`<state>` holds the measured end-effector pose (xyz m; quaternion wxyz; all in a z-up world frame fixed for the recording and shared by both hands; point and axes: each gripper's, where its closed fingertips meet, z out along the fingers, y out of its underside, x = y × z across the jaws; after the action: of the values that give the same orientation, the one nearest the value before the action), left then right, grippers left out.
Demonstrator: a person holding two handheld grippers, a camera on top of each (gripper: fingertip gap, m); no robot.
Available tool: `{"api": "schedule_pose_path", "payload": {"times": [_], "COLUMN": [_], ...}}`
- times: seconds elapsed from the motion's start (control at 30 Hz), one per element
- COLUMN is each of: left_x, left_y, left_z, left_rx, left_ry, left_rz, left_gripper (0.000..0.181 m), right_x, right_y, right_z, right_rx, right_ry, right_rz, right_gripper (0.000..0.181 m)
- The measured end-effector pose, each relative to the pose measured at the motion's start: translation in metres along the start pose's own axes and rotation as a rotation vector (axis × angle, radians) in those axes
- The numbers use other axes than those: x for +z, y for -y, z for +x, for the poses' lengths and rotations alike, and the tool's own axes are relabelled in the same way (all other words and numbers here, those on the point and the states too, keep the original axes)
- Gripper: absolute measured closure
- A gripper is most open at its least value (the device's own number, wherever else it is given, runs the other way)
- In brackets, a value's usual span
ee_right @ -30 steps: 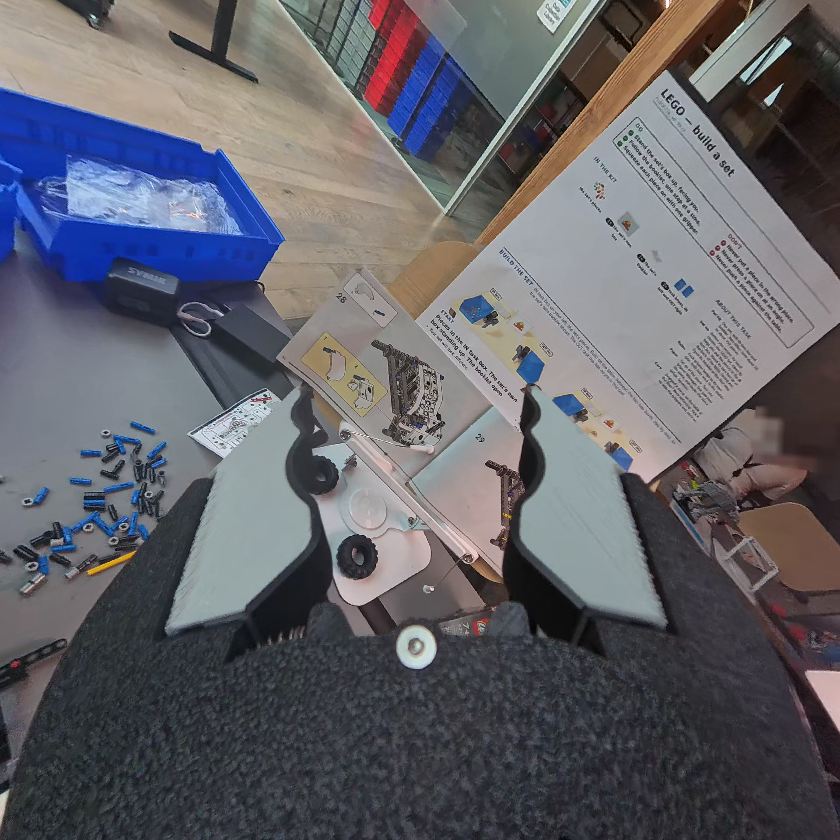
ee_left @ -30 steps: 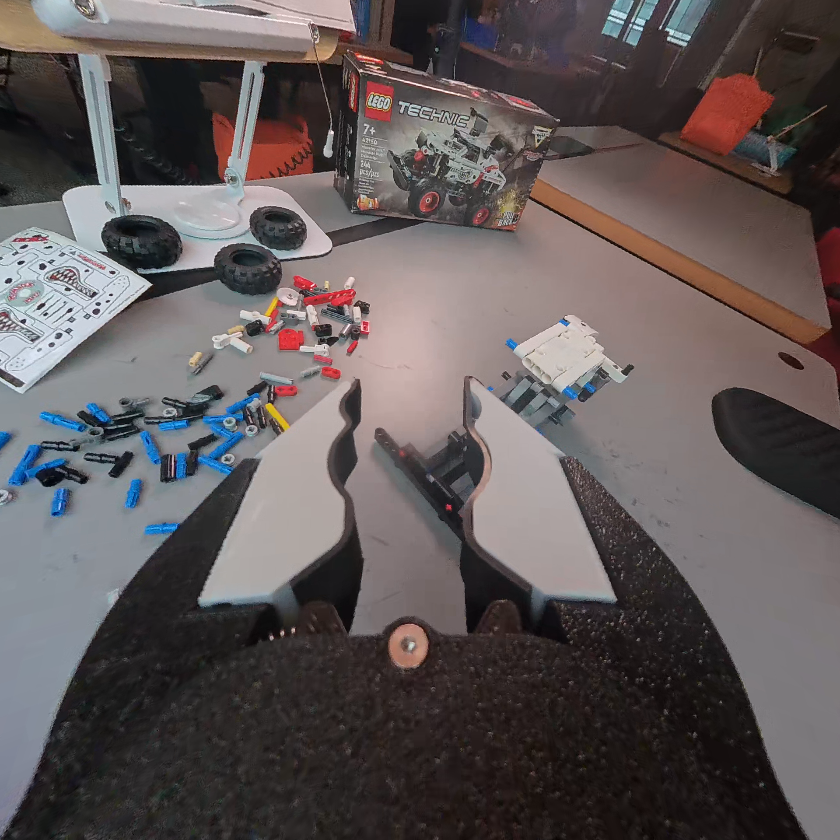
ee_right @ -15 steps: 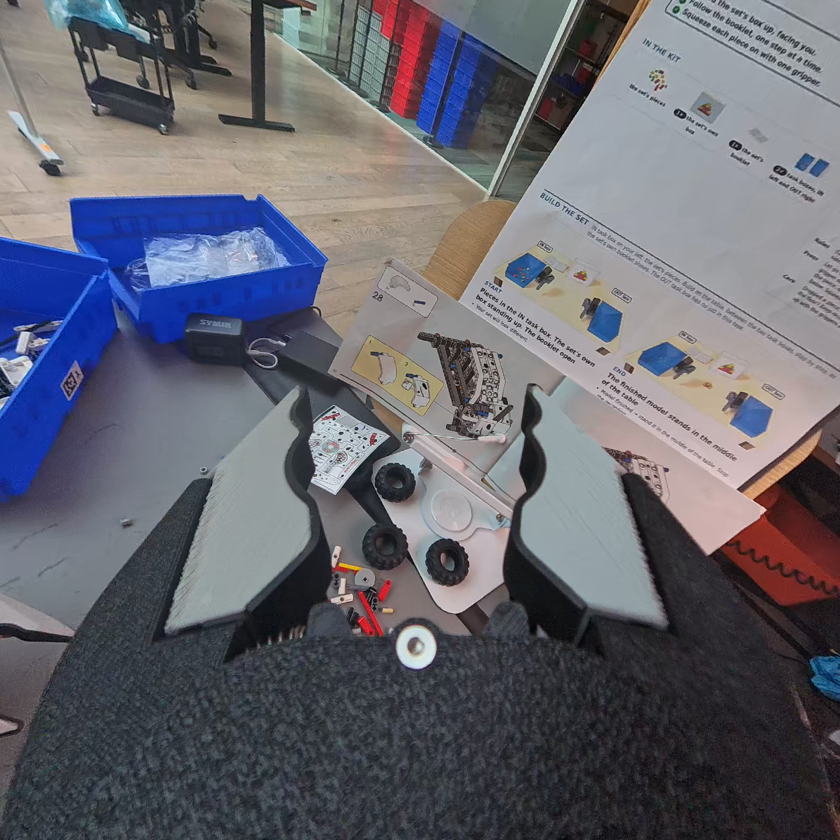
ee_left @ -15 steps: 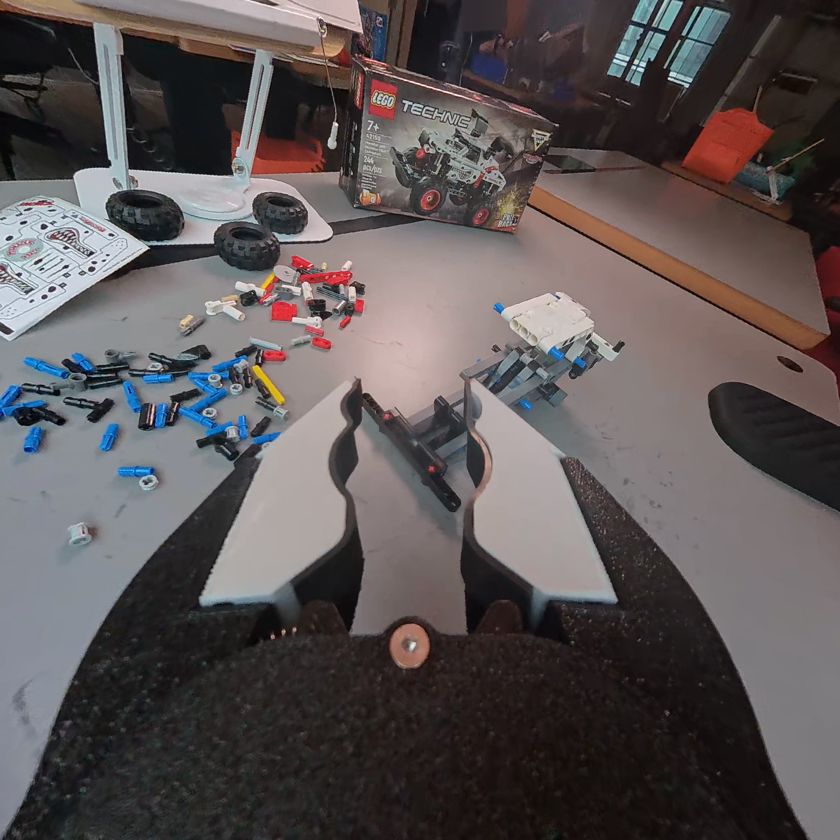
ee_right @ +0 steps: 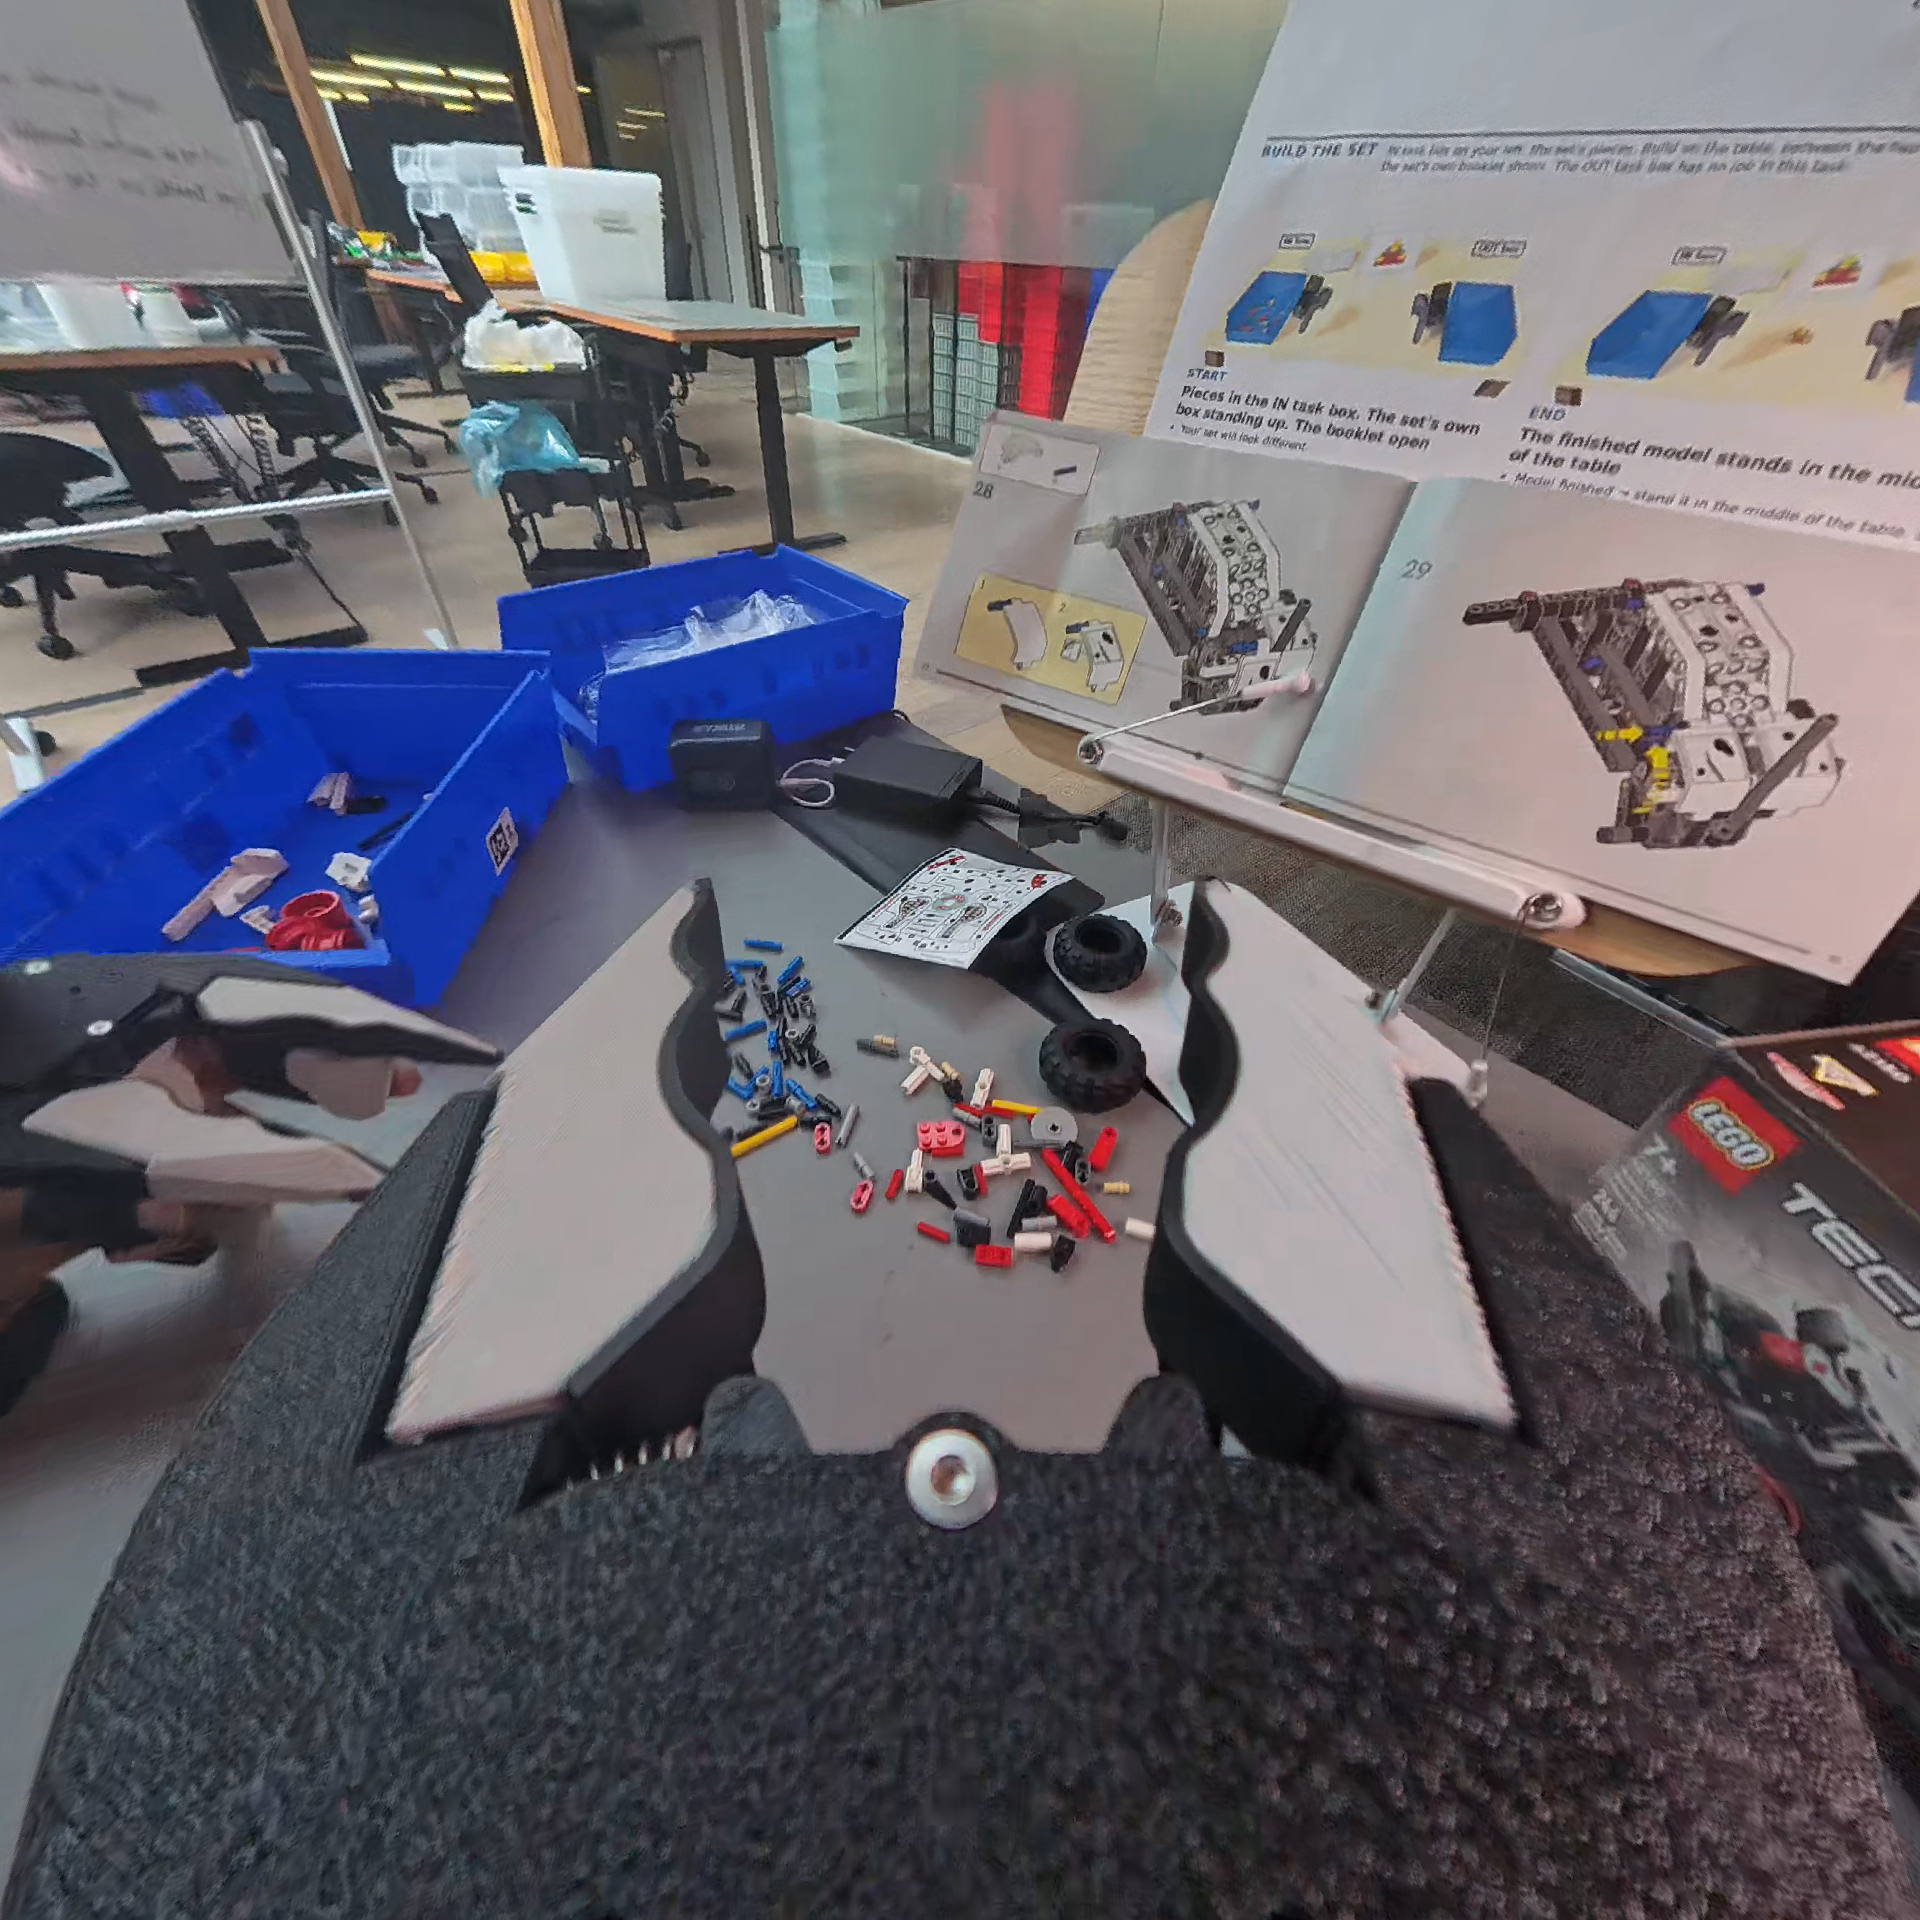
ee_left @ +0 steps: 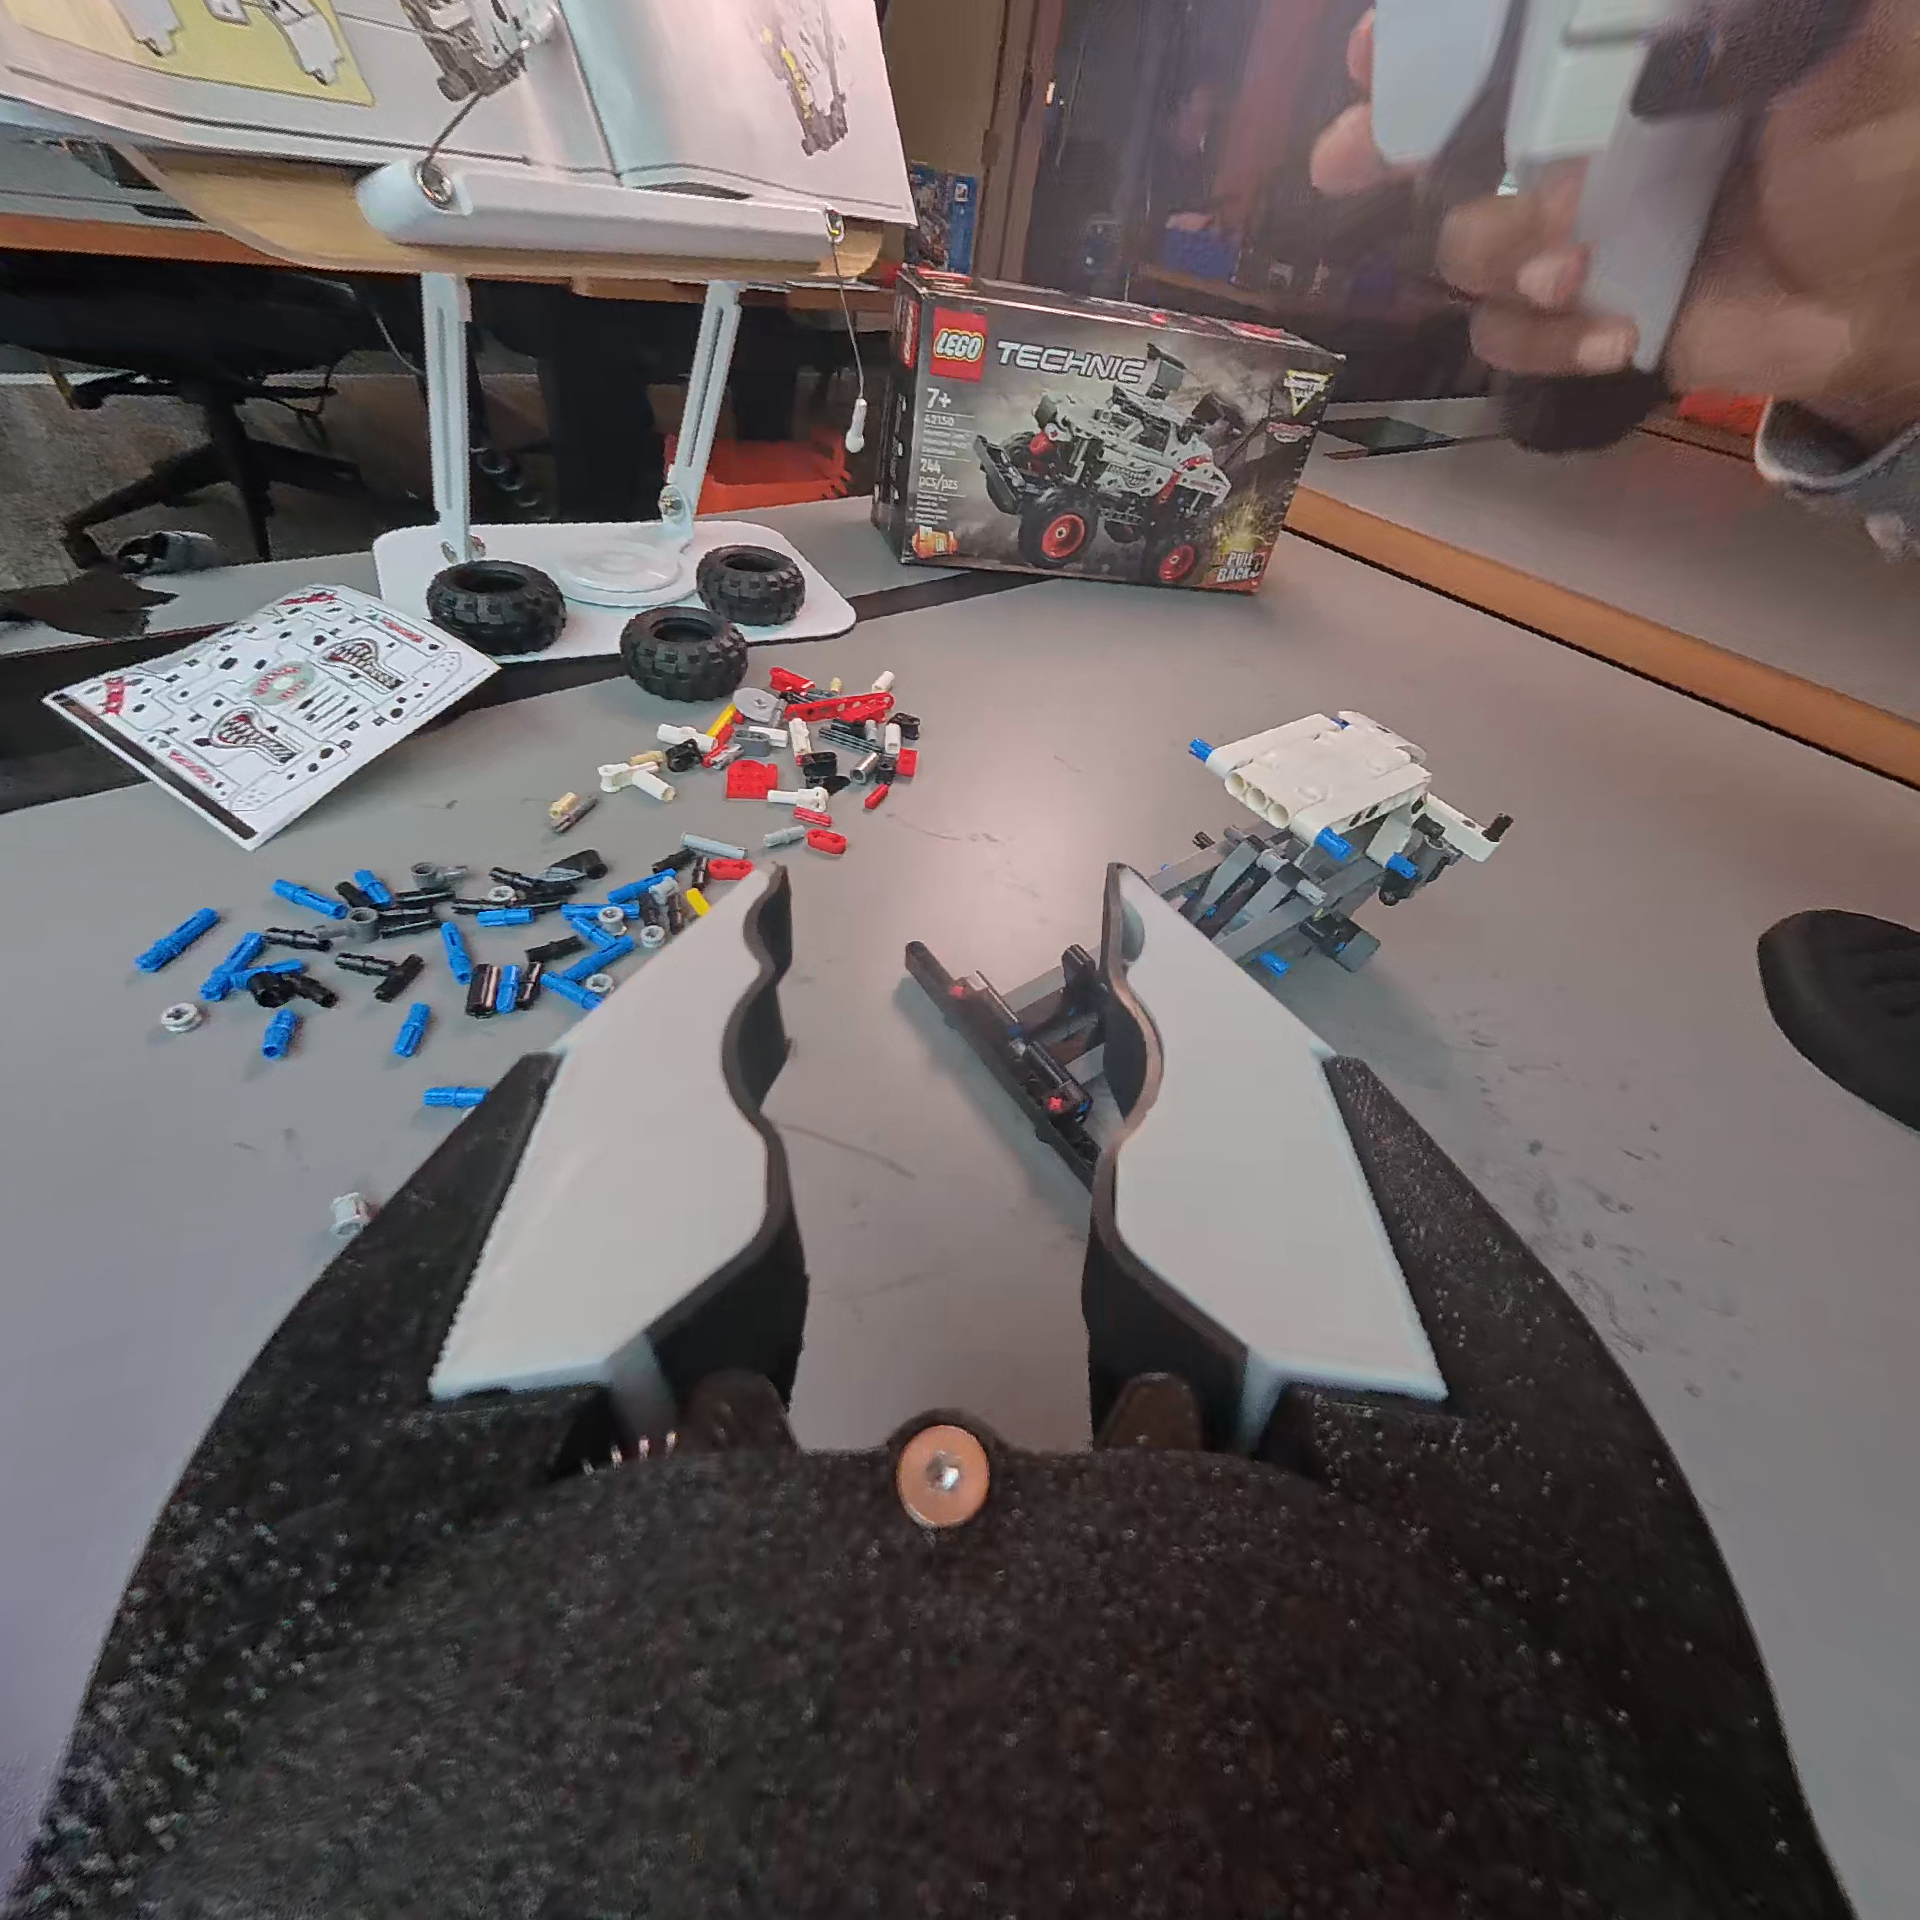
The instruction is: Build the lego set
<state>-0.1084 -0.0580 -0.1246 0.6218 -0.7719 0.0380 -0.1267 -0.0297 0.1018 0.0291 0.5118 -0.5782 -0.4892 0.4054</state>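
Lego chassis (ee_left: 1288, 873) untouched beside wide-open, empty left gripper (ee_left: 945, 894).

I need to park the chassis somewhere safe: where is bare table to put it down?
Bare table lies between the red and white parts pile, the set box and the chassis; also right of the chassis before the black pad. Crowded: around the blue and black pins and tyres.

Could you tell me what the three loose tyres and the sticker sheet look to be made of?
The tyres look like matte black rubber, given the knobbly tread and dull surface. The sticker sheet looks like thin printed paper or film lying flat; which one is unclear.
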Motion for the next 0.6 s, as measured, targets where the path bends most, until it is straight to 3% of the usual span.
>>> {"api": "schedule_pose_path", "payload": {"times": [0.27,0.37,0.43,0.6], "left_x": [-0.006,-0.014,-0.029,-0.109], "left_y": [0.002,0.01,0.029,0.08], "left_z": [-0.018,-0.025,-0.036,-0.108], "left_rx": [0.01,0.027,0.061,0.115], "left_ry": [0.07,0.092,0.136,0.337], "left_rz": [0.004,0.016,0.04,-0.023], "left_gripper": [0.119,0.125,0.126,0.125], "right_x": [-0.061,-0.075,-0.083,-0.103], "right_y": [-0.104,-0.113,-0.111,-0.1], "right_z": [-0.037,-0.037,-0.033,-0.014], "right_rx": [0.026,0.051,0.051,0.047], "right_ry": [0.006,-0.025,-0.039,-0.061], "right_rz": [-0.011,0.063,0.101,0.129], "right_gripper": [0.099,0.102,0.106,0.11]}}
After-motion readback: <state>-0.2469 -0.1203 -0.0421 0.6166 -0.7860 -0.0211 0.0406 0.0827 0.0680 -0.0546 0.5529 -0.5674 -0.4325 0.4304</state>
